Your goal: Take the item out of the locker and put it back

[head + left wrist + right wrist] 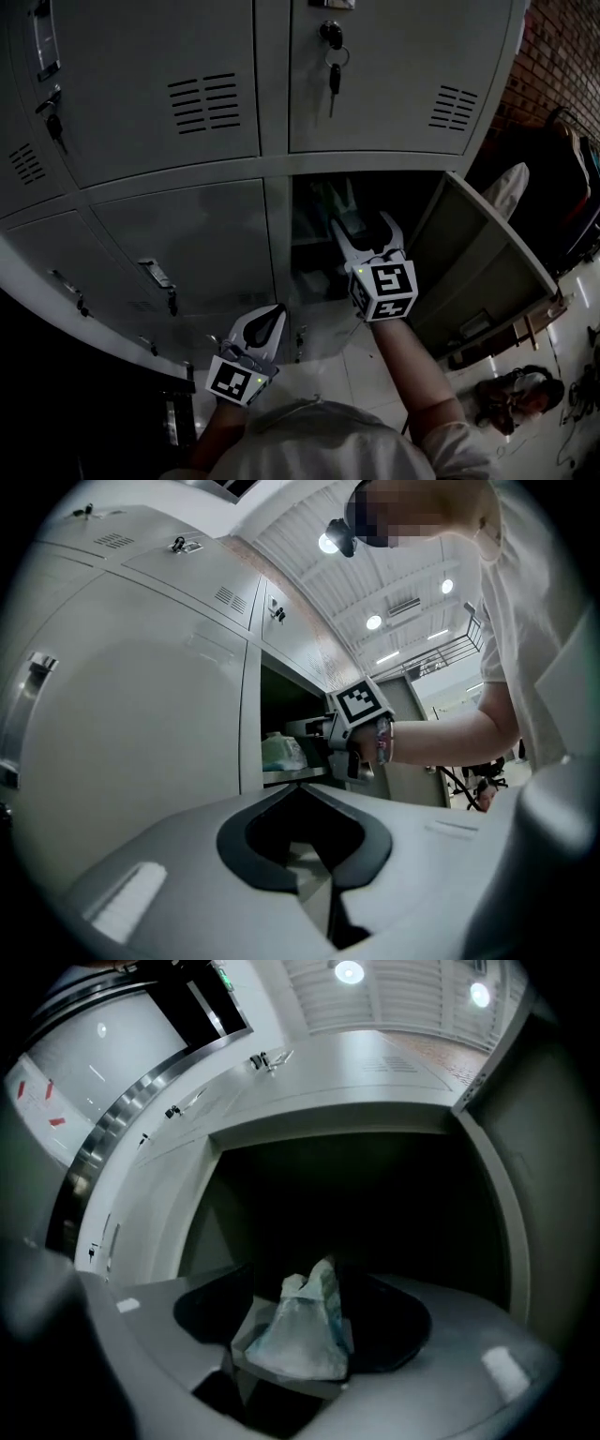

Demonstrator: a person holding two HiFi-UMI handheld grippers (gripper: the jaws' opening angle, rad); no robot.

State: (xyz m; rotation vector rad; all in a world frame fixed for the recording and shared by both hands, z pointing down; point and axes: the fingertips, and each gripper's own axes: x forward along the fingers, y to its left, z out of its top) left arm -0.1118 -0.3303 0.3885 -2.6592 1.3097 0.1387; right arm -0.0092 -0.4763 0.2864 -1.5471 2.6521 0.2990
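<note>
Now your right gripper (366,225) has its jaws spread, the pale packet (300,1335) between them inside the open grey locker (375,162). Your left gripper (275,317) is pressed shut, empty, above the tiled floor (337,375).

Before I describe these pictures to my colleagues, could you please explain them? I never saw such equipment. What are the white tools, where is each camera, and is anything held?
There is no robot: a person holds a two-jaw gripper in each hand. The head view comes from a head camera looking down at grey lockers; the other two come from a camera on each gripper. The right gripper reaches into the open locker, jaws apart, facing a pale plastic packet that lies on the shelf; it is not gripped. The left gripper hangs beside a closed locker door, shut and empty.
</note>
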